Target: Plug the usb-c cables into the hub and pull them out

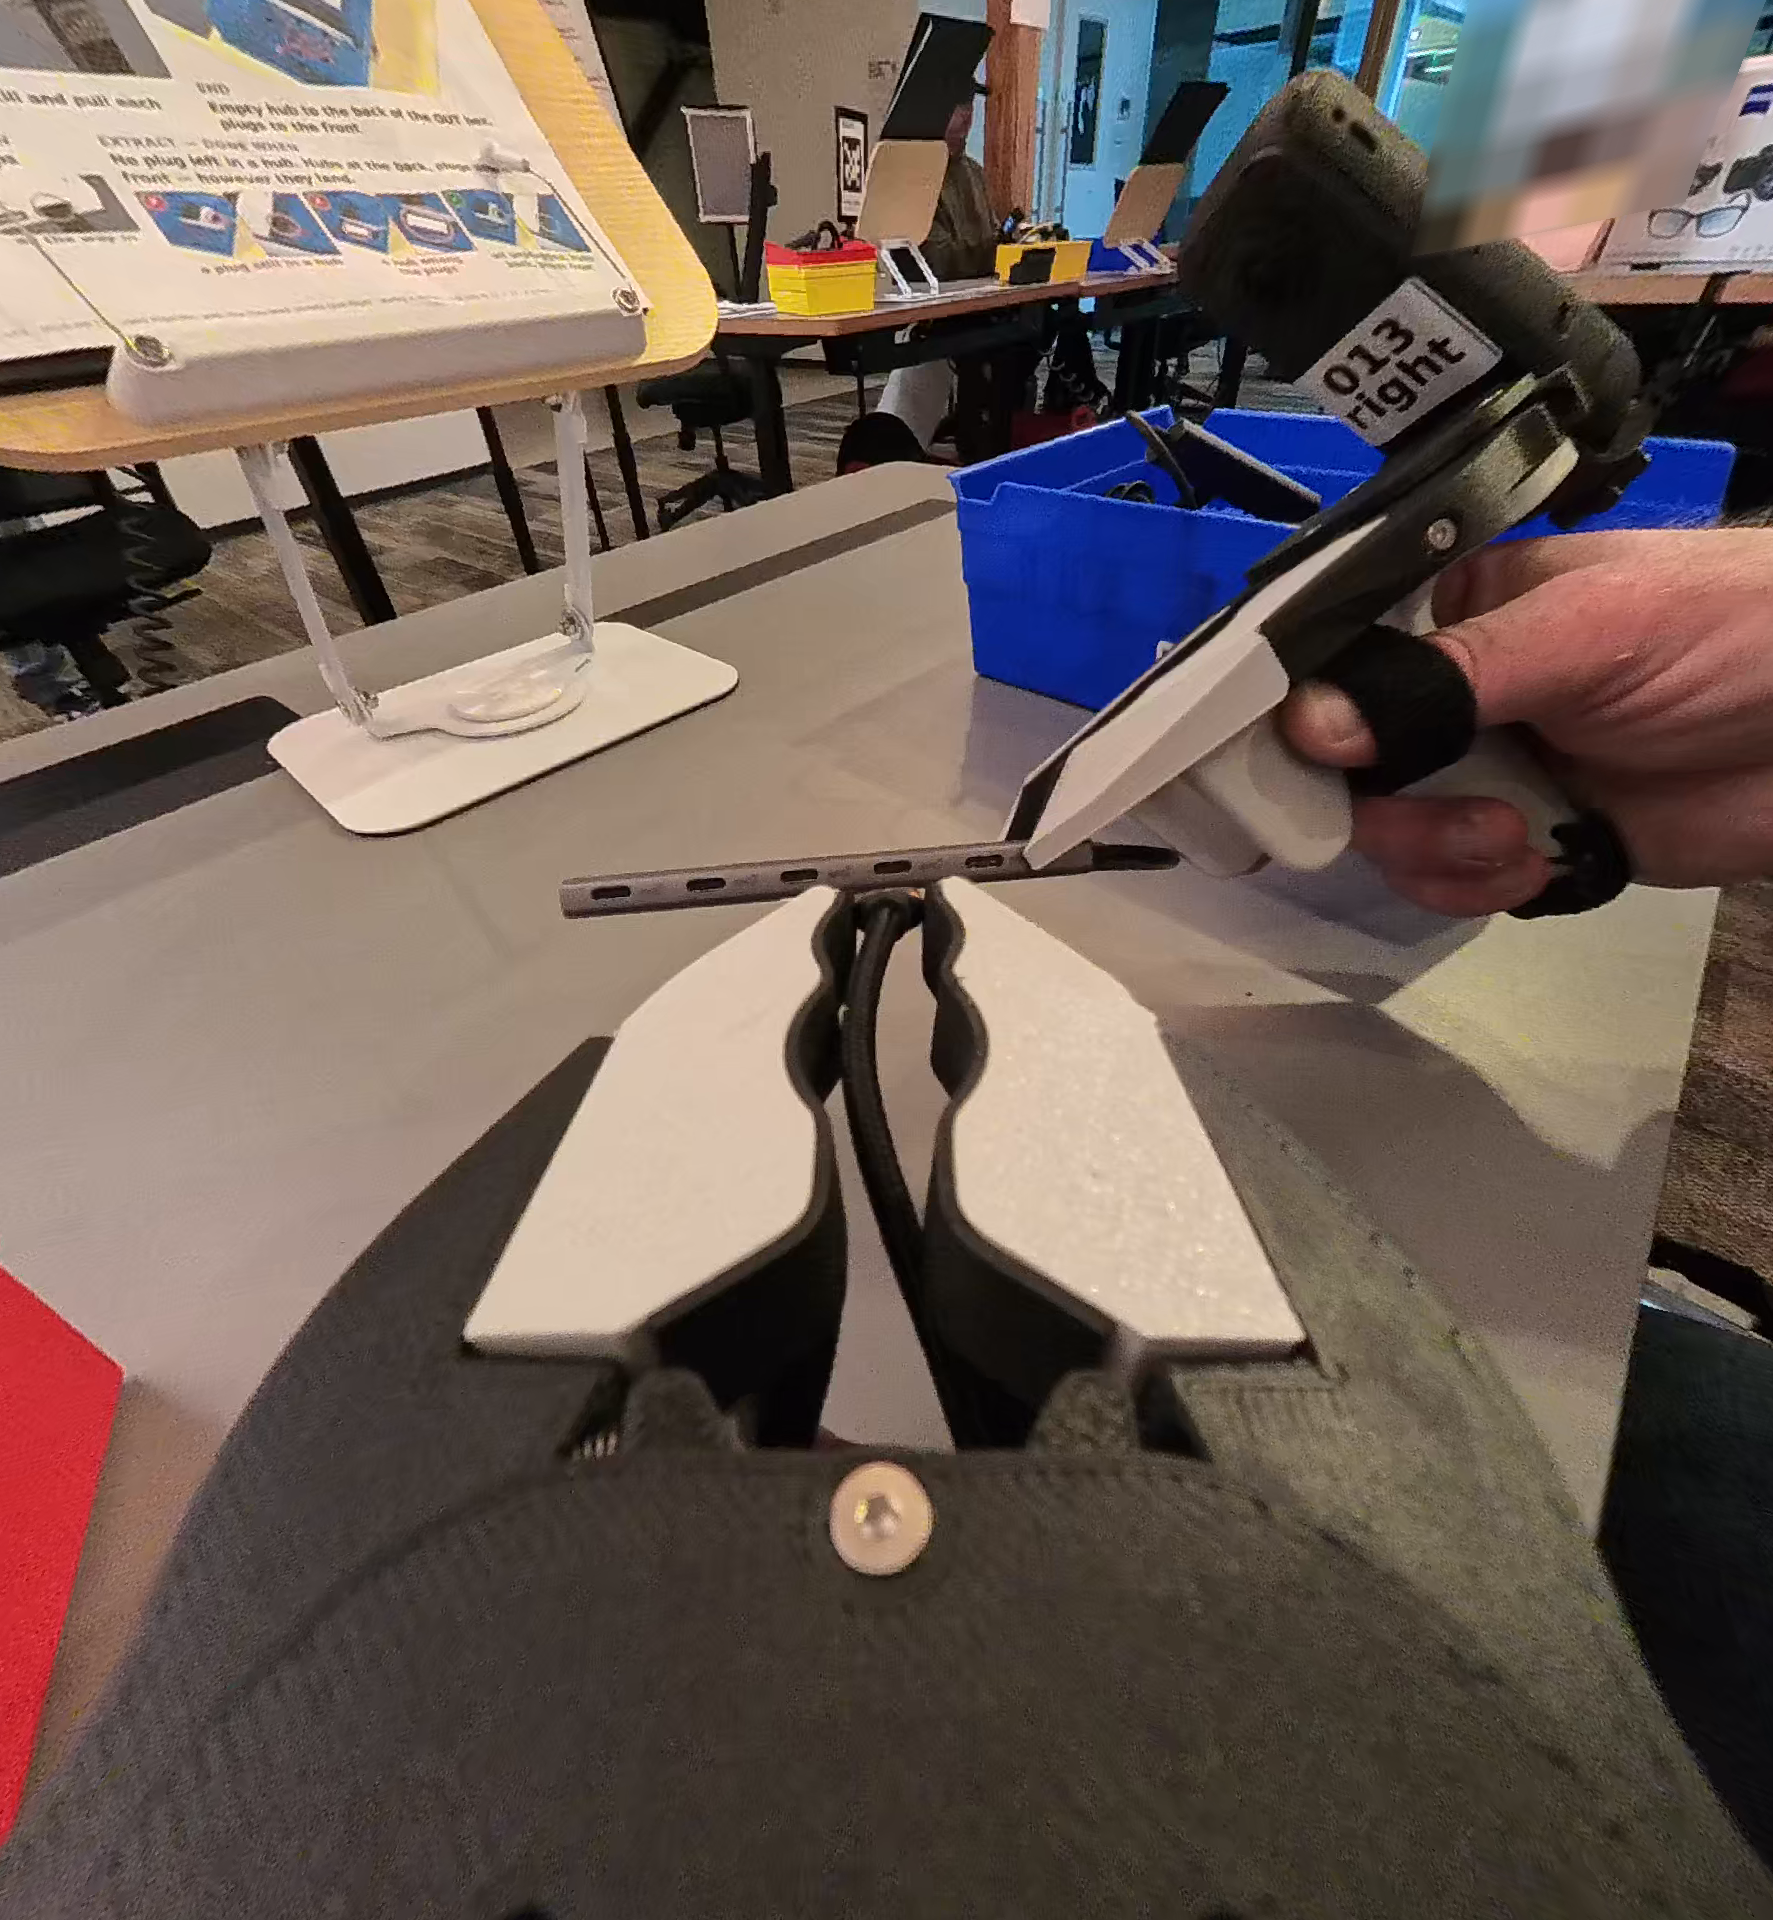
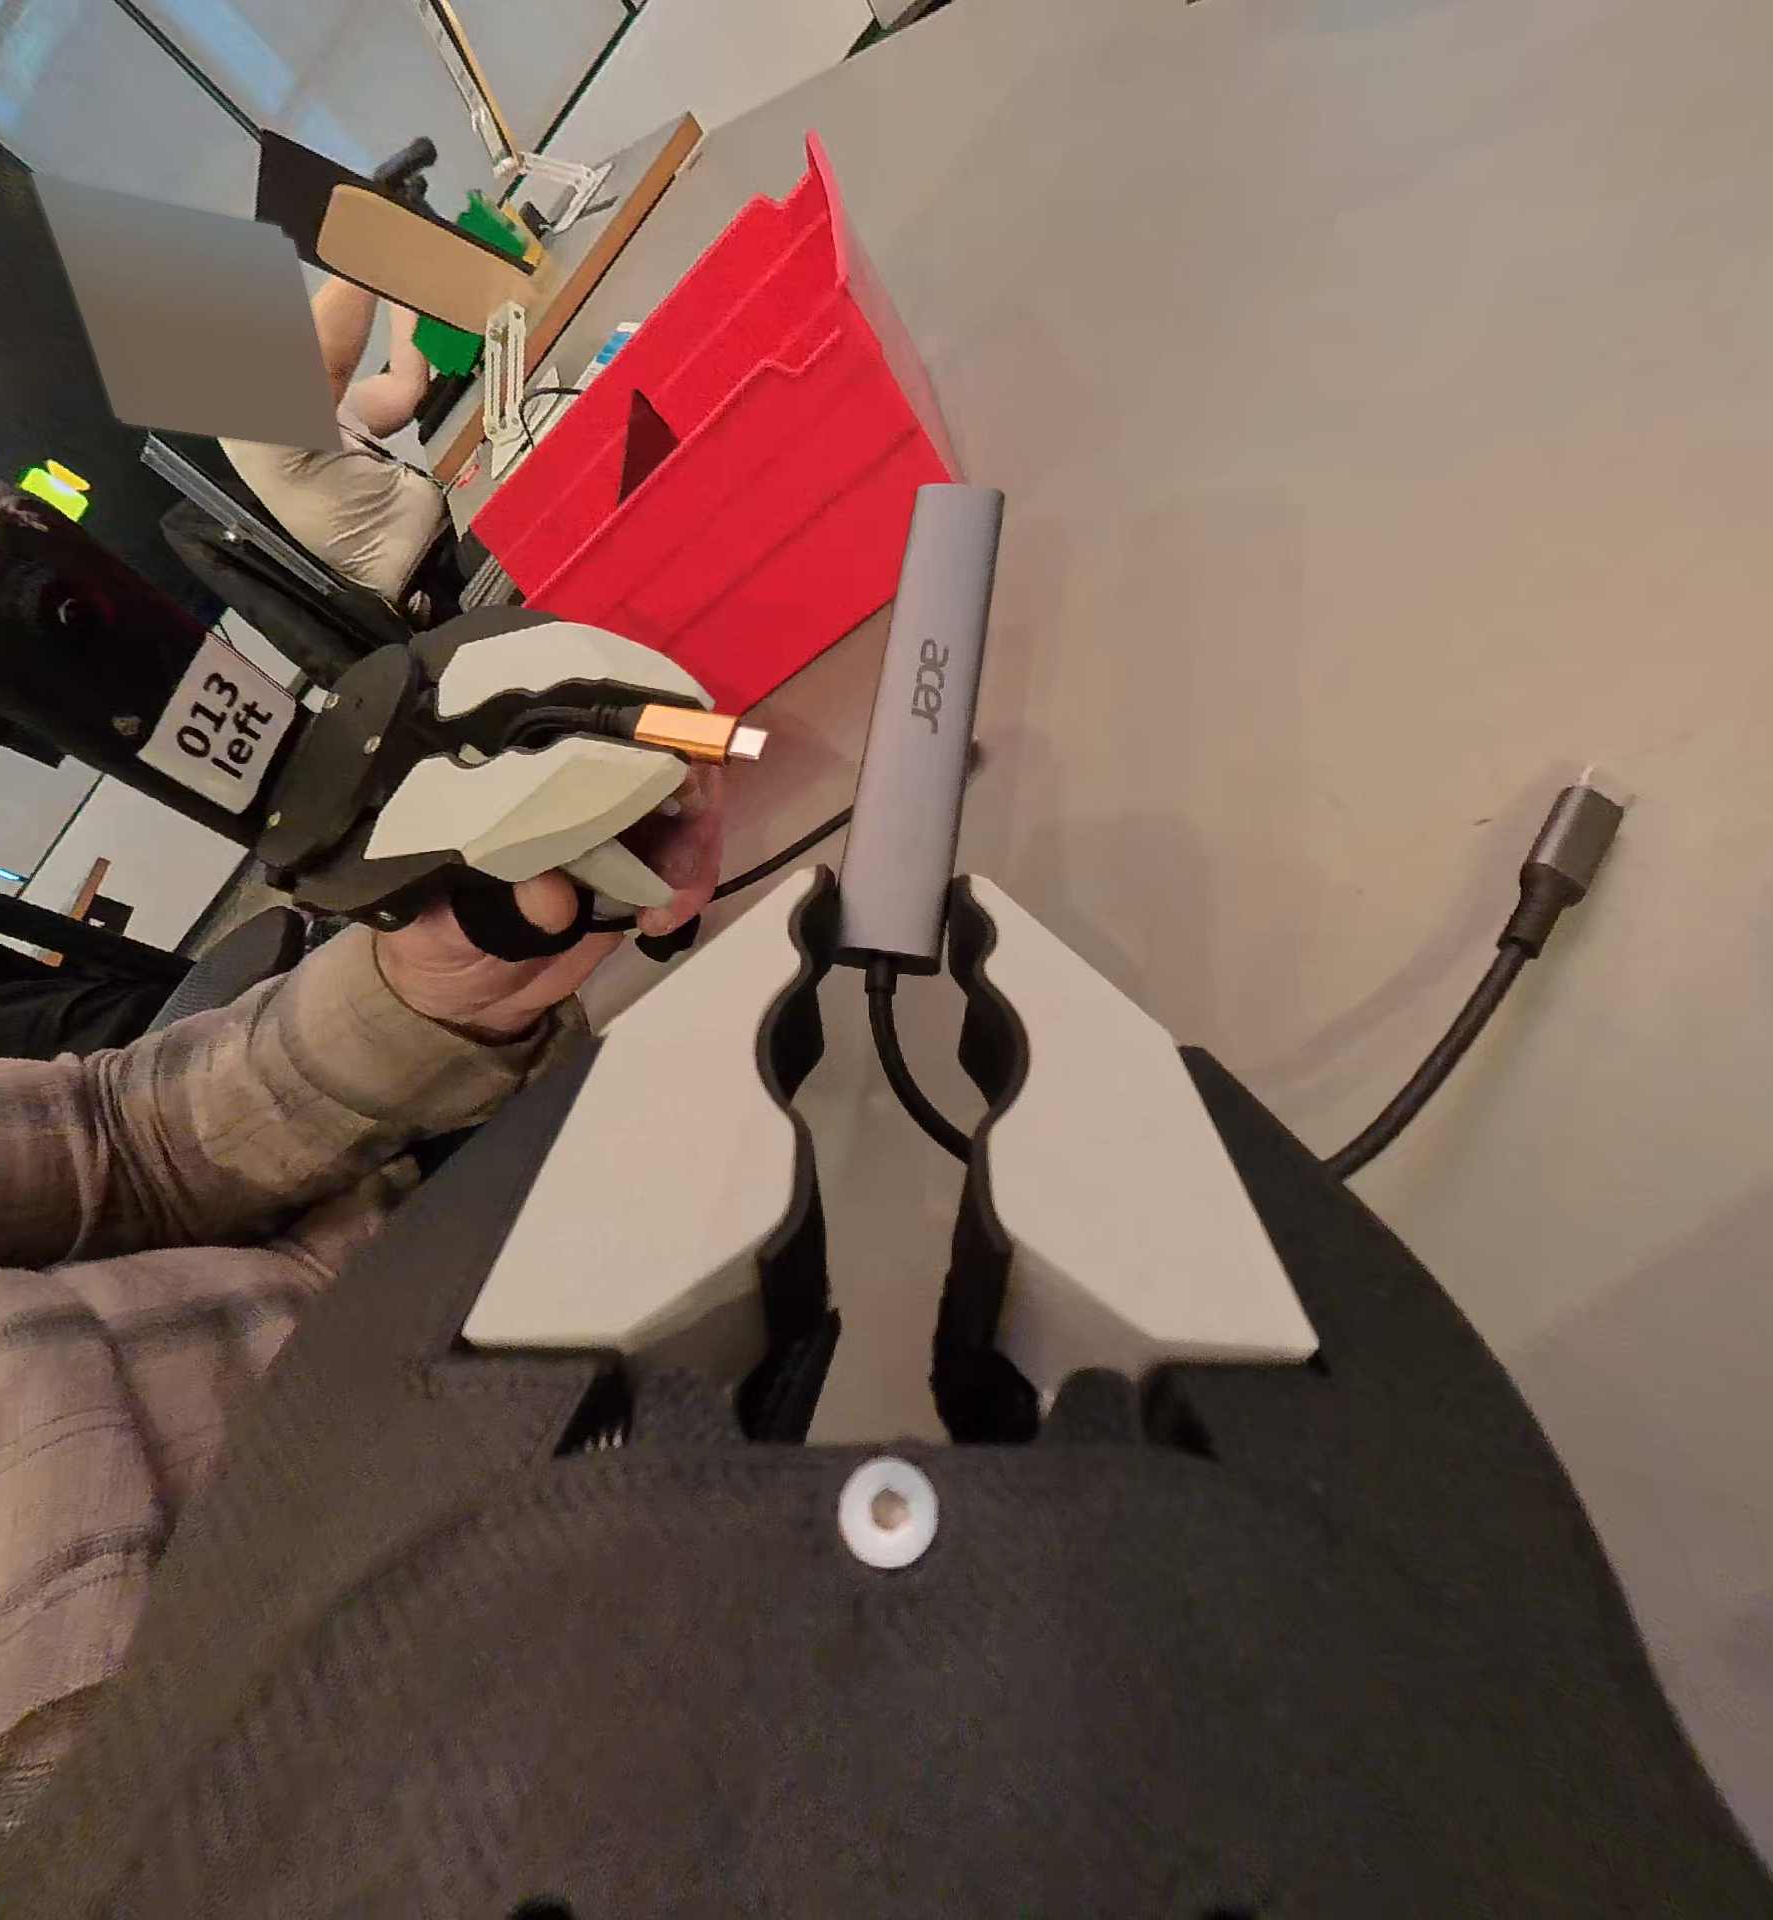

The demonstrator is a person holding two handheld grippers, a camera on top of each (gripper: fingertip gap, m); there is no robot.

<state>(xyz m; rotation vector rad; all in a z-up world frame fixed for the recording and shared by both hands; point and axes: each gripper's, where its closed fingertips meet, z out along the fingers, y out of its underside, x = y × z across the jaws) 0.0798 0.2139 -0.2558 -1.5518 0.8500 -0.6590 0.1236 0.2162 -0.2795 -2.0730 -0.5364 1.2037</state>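
Grey hub (image 2: pixel 923 717), copper-coloured plug (image 2: pixel 690 732), red bin (image 2: pixel 736 499).

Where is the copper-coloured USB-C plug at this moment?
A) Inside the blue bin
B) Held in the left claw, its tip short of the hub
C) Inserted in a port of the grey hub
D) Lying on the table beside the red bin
B: in the right wrist view the copper-coloured plug sticks out of the shut left claw, with a gap before the grey hub, which the right claw grips.
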